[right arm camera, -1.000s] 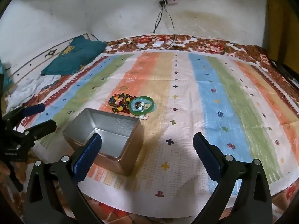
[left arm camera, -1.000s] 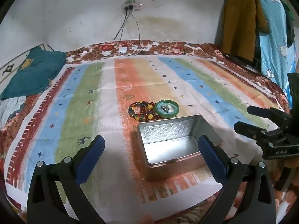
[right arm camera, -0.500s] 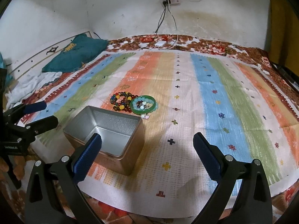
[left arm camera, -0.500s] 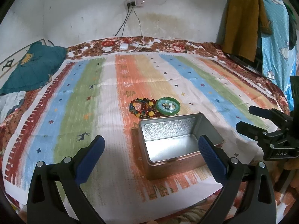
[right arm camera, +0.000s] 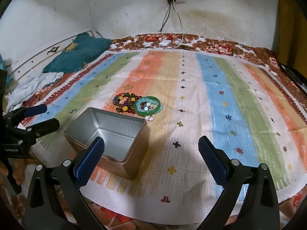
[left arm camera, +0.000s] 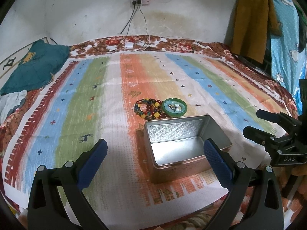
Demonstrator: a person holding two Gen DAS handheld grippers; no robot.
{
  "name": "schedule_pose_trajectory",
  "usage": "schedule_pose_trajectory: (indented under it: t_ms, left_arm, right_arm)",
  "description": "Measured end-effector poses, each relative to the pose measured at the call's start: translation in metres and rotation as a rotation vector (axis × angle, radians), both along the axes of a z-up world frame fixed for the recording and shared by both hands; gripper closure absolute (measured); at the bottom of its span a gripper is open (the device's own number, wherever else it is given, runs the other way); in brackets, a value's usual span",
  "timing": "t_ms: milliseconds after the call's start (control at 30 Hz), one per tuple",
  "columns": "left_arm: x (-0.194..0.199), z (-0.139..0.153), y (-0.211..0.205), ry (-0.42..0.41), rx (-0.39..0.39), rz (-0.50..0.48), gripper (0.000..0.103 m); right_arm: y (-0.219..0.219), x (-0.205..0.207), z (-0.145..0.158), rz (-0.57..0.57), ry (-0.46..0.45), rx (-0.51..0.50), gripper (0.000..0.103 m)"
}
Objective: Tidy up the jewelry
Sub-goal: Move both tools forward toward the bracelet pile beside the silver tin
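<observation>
The left gripper (left arm camera: 154,149) hangs with its blue-padded jaws spread wide and nothing between them, low over the near edge of the striped cloth (left arm camera: 76,99). The right gripper (right arm camera: 151,149) is likewise released and empty. Between them sits the open metal tin (left arm camera: 184,145), bare inside. Just beyond its far rim lies the jewelry: a multicoloured bead bracelet (left arm camera: 147,109) touching a green bangle (left arm camera: 174,107) that rings a pale blue bead strand and a few small pieces.

Over the last second both views have tipped upward a little, so the wall socket sits lower in frame; tin and jewelry have not shifted (nothing has been picked up). The task looks to be at its very start, with every piece still outside the tin.

Writing: the right gripper's body reads "DAS"; the left's label is too blurred to read with confidence.
</observation>
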State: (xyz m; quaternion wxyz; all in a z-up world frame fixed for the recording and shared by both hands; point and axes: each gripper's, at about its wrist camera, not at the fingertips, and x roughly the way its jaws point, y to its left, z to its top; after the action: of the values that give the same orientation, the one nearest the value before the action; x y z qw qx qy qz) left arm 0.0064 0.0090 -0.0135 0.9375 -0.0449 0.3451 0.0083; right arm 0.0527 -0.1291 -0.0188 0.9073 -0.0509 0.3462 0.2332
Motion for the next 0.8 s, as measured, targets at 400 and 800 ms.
schedule_pose_trajectory:
  t_ms: [400,800]
  left_arm:
    - [0.009,-0.001,0.012,0.037,-0.042,0.035,0.005]
    - [0.026,0.001,0.009,0.049,-0.017,0.024,0.005]
  right_arm:
    - [-0.001,0.011,-0.003,-0.018,0.027,0.017,0.004]
    - [0.002,0.027,-0.005,-0.021,0.044,0.026,0.004]
